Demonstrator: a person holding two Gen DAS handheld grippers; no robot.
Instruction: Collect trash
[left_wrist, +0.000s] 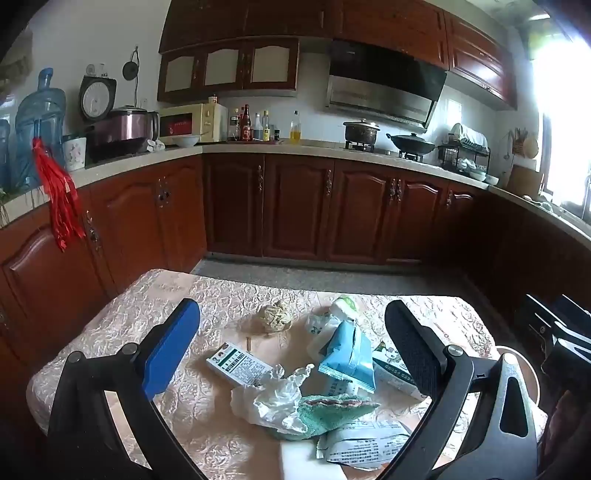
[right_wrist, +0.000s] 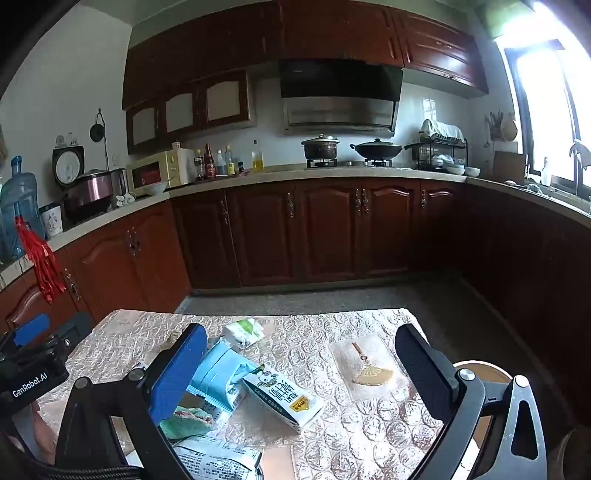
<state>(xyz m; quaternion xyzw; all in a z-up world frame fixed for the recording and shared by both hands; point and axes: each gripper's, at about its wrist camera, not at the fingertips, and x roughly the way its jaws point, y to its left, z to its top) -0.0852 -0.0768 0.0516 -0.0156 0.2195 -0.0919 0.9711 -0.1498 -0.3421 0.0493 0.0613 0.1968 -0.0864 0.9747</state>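
Observation:
Trash lies on a table with a cream patterned cloth (left_wrist: 155, 314). In the left wrist view I see a crumpled white plastic bag (left_wrist: 275, 398), a green cloth (left_wrist: 332, 410), a light blue packet (left_wrist: 349, 354), a small printed box (left_wrist: 238, 363), a crumpled paper ball (left_wrist: 275, 315), a green-white wrapper (left_wrist: 343, 306) and a printed wrapper (left_wrist: 364, 443). My left gripper (left_wrist: 291, 354) is open and empty above the pile. In the right wrist view my right gripper (right_wrist: 301, 369) is open and empty above a white milk carton (right_wrist: 282, 397), beside the blue packet (right_wrist: 221, 373).
A fan-shaped pendant (right_wrist: 369, 371) lies on the cloth at the right. A round wooden stool (right_wrist: 480, 373) stands by the table's right edge. Dark red cabinets (left_wrist: 295, 206) and a countertop with appliances line the far walls. Grey floor (right_wrist: 332, 299) lies between the table and cabinets.

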